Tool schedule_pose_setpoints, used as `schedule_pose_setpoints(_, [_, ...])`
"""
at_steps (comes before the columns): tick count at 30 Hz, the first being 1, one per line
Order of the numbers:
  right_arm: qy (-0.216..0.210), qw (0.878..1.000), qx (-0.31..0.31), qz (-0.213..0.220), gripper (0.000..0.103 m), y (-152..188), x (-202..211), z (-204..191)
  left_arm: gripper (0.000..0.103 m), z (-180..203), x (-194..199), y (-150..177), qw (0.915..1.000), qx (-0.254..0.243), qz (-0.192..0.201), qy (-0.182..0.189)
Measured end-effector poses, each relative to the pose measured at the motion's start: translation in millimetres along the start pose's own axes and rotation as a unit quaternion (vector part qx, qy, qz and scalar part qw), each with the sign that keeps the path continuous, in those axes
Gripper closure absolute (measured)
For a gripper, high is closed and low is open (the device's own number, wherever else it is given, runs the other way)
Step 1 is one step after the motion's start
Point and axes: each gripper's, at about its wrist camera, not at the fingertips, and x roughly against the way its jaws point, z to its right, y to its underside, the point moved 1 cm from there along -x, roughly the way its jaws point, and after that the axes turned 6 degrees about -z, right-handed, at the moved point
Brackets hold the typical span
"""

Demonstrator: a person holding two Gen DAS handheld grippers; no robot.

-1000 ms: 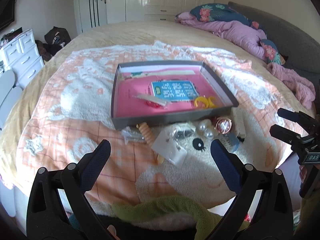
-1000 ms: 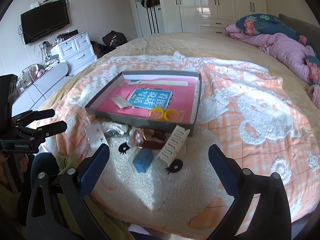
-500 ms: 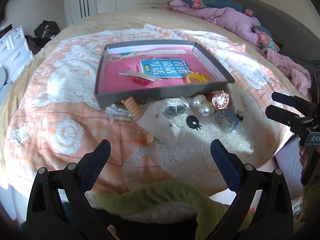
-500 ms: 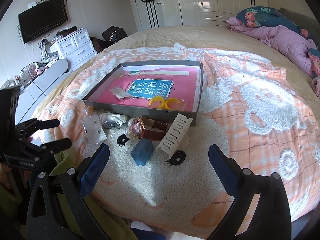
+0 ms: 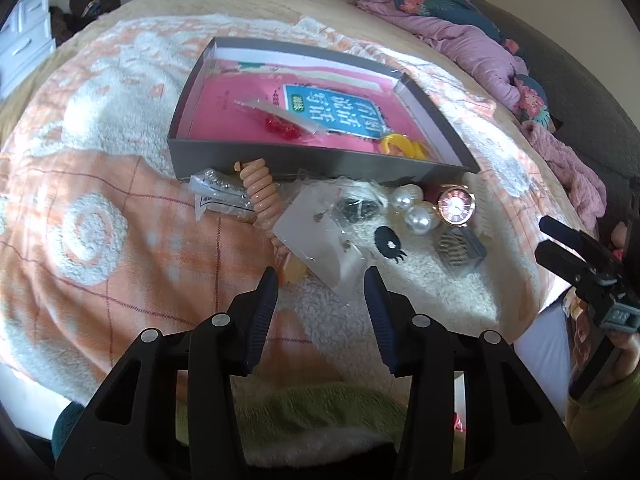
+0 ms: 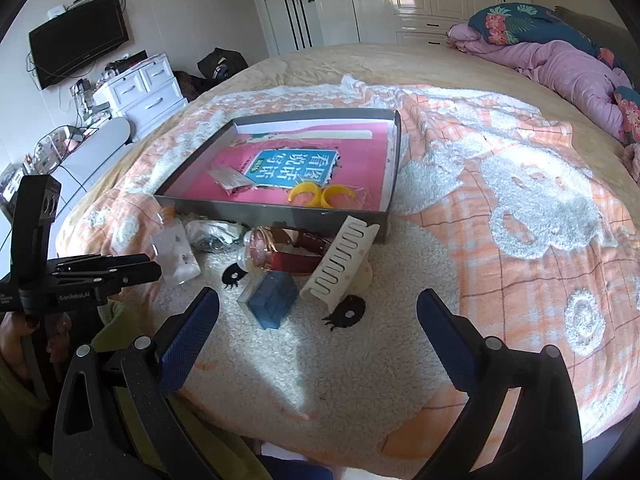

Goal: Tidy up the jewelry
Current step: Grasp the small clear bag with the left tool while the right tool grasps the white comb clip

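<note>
A grey tray [image 5: 320,158] with a pink lining lies on the bed and holds a red item in a clear sleeve [image 5: 280,126] and yellow hoops [image 5: 400,145]. In front of it lie a peach coil hair tie [image 5: 262,196], a clear bag with earrings [image 5: 320,240], pearls [image 5: 416,216], a watch [image 5: 456,208] and a blue box [image 6: 272,298]. My left gripper [image 5: 320,296] is half closed and empty, its fingers just short of the earring bag. My right gripper [image 6: 318,334] is wide open and empty, near the blue box and a white comb [image 6: 340,262].
The bed is covered by an orange and white fleece blanket [image 6: 520,220]. A purple quilt [image 6: 560,68] lies at the far right. White drawers [image 6: 140,88] and a TV [image 6: 78,40] stand to the left. Green cloth [image 5: 320,412] lies under my left gripper.
My left gripper has moved forward and down toward the earring bag, and its jaws have narrowed from wide open to half closed. My right gripper has barely moved.
</note>
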Motion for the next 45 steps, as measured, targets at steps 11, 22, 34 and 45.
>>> schedule_pose_setpoints(11, [0.02,1.0,-0.018,-0.013,0.004,-4,-28,16,0.091,-3,-8,-20,0.9998,0.015,0.012,0.008])
schedule_pose_setpoints(22, [0.009,0.999,-0.047,-0.022,0.021,-11,-52,31,0.08,10,-21,-27,0.9999,-0.006,0.002,0.01])
schedule_pose_setpoints(34, [-0.07,0.996,-0.053,-0.024,0.071,-13,-67,28,0.069,25,-43,-30,0.9993,-0.032,-0.017,-0.006])
schedule_pose_setpoints(45, [-0.037,0.998,-0.038,0.018,0.077,-10,-33,36,0.092,31,-24,-24,0.9984,-0.055,0.011,-0.007])
